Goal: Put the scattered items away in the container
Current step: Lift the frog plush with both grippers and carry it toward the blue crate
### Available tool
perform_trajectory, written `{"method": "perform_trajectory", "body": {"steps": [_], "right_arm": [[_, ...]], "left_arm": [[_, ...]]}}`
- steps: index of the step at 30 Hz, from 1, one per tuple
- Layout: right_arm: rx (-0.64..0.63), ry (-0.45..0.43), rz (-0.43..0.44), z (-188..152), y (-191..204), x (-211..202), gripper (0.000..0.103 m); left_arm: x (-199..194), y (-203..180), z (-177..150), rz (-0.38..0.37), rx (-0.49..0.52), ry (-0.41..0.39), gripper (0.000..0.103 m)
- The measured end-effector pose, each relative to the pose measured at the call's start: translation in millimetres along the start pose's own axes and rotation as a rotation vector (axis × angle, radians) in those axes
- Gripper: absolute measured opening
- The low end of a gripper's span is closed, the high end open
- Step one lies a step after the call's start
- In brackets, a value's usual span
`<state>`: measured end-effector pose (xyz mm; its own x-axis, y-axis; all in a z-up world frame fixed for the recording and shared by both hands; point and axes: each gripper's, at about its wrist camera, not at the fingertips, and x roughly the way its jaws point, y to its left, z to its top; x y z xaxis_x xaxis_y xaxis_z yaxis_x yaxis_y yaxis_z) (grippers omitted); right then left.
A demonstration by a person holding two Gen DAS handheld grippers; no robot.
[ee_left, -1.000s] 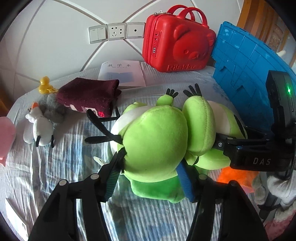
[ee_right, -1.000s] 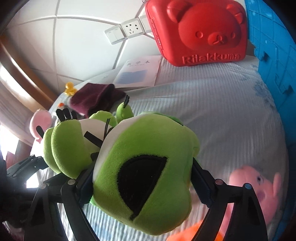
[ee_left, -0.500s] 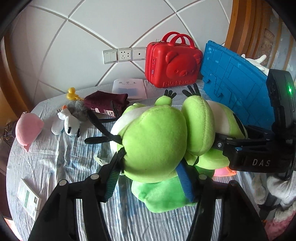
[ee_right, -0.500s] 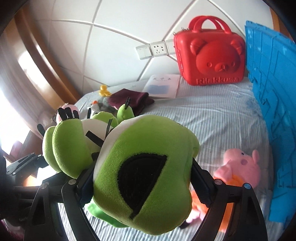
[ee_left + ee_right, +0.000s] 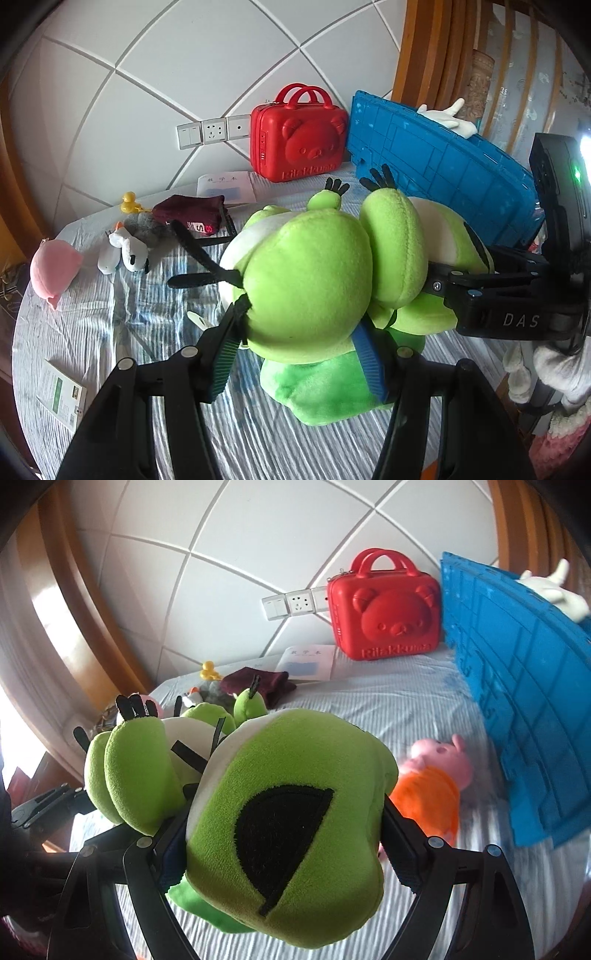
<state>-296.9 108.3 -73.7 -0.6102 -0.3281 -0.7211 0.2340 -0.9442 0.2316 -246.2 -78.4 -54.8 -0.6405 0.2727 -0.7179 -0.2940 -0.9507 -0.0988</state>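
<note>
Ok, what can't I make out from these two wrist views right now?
- Inside of the blue crate: both views show only its outer wall.
- Bedsheet under the green frog plush: hidden by the plush, both views.
- Booklet title: too small, both views.
- Card: print too small, left view.

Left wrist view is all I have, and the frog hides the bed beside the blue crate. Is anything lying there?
Observer: Yes. A pink pig plush in an orange dress lies on the bed, close to the blue crate.
Operator: Does the right gripper hold the frog squarely?
Observer: The right gripper is closed on the green frog at its head, one pad pressing each side.
Operator: What faces that camera?
Observer: A black eye patch on the head.
</note>
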Motion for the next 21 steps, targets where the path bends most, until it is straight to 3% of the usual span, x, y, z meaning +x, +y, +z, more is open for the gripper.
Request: {"method": "perform_trajectory", "body": {"steps": [11, 21], "right_arm": [[0.056, -0.034, -0.094, -54.6, 15.5, -59.9, 0.088], [0.089, -0.087, -0.166, -74.0, -7.8, -119.0, 0.088]], "left_arm": [[-36.1, -31.6, -36.8, -0.086, 0.079, -0.004, 0.057], [-56.6, -92.2, -37.1, -0.145, 0.139, -0.047, 0.057]]}}
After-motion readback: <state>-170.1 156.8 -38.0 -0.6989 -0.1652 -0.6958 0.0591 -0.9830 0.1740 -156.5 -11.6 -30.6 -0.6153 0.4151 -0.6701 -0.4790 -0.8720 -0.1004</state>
